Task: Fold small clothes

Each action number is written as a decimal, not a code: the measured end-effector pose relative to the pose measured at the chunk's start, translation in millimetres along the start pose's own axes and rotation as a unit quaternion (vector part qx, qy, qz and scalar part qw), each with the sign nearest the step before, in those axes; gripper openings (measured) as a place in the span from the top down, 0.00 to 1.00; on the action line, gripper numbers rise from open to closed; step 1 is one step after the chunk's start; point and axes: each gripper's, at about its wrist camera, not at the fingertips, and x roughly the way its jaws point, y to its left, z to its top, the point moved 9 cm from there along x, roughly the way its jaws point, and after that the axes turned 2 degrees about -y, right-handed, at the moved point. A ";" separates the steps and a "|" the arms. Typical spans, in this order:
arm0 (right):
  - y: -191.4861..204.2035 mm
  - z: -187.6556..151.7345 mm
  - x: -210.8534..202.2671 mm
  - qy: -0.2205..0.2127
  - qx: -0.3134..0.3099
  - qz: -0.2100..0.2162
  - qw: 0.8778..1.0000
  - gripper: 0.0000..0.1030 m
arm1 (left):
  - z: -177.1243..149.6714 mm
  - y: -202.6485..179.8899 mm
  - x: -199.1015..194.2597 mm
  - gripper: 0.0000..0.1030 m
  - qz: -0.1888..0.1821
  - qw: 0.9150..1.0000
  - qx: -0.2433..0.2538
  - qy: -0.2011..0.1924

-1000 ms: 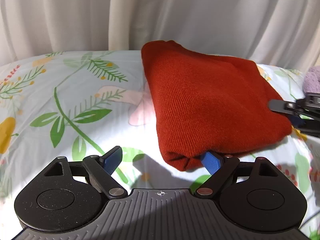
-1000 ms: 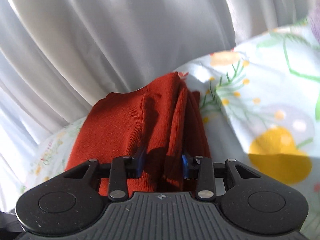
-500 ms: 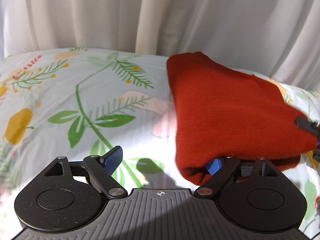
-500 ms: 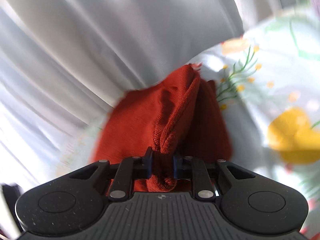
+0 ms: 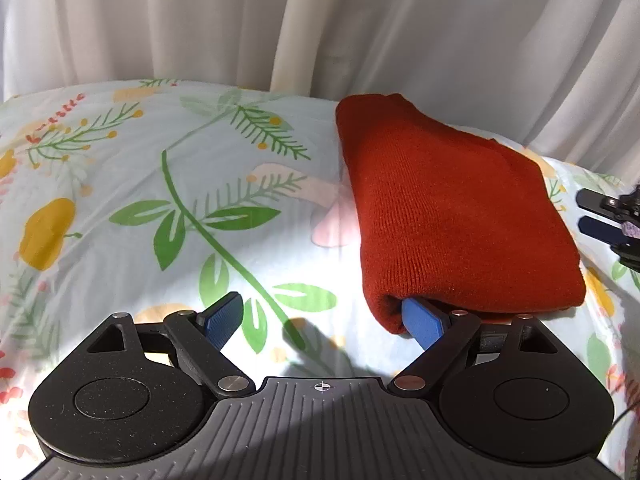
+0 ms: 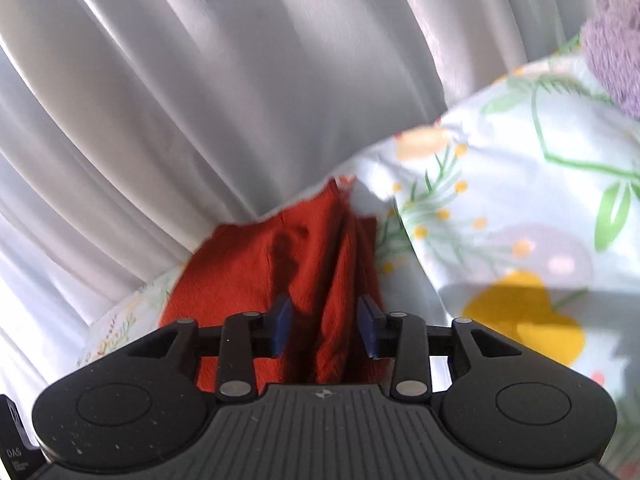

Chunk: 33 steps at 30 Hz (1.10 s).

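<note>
On a bed spread with a floral sheet (image 5: 168, 200), a folded rust-red knit garment (image 5: 452, 216) lay near the far edge, close against the white curtain (image 5: 320, 20) that hung behind it. Seen from the left wrist camera, the garment sat toward the right of the sheet, its rounded fold facing the near side.

The left gripper (image 5: 322, 322) stood wide open over the sheet. Its right blue fingertip (image 5: 420, 320) was tucked under the garment's near folded corner and touching the knit, while the other blue fingertip (image 5: 222, 316) hung well apart from it above bare sheet; nothing was pinched between them.

The right gripper (image 6: 325, 326) approached the garment (image 6: 256, 276) from its other end. Its jaws had just been opening, and they stood about half apart, with a raised ridge of the red fabric running between the two blue pads (image 6: 282, 324). The pads no longer pressed on the cloth, with a gap visible on each side of the ridge. From the left wrist camera, that gripper's fingertips (image 5: 600, 216) showed at the right edge, just beside the garment's end.

A fuzzy lilac item (image 6: 616, 40) lay on the sheet (image 6: 520, 184) toward the far right corner, only partly in view.
</note>
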 end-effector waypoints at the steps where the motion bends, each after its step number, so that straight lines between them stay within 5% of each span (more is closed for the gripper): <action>1: 2.4 4.4 3.6 0.001 0.003 0.008 1.000 0.61 | 0.7 1.3 -2.7 0.12 -0.002 1.000 0.000 -0.001; 7: 9.4 -0.5 56.3 0.065 -0.004 0.017 0.998 0.62 | 7.4 15.1 -7.4 0.12 0.023 1.000 -0.007 -0.011; 10: 12.5 -0.6 66.7 0.064 -0.024 0.005 0.998 0.93 | 9.1 20.1 -5.4 0.12 0.021 1.000 -0.019 -0.011; 13: 19.2 8.8 57.8 0.047 0.036 0.090 0.994 0.93 | 10.3 19.1 -2.0 0.12 0.023 1.000 -0.016 -0.013; 17: 0.9 9.7 60.0 0.042 -0.046 -0.026 0.998 0.93 | 12.9 17.6 1.1 0.12 0.020 1.000 -0.020 -0.014; 25: 23.7 26.7 46.3 -0.018 -0.085 -0.070 0.994 0.85 | 55.1 15.1 2.1 0.12 0.020 0.997 -0.053 -0.049; 29: 67.8 23.4 73.5 0.041 -0.088 -0.011 0.995 0.85 | 90.0 -17.0 27.2 0.12 -0.010 0.996 -0.070 -0.060; 33: 84.9 16.5 128.1 0.087 -0.108 -0.046 0.989 0.85 | 117.1 -41.2 72.7 0.12 0.011 0.997 -0.045 -0.059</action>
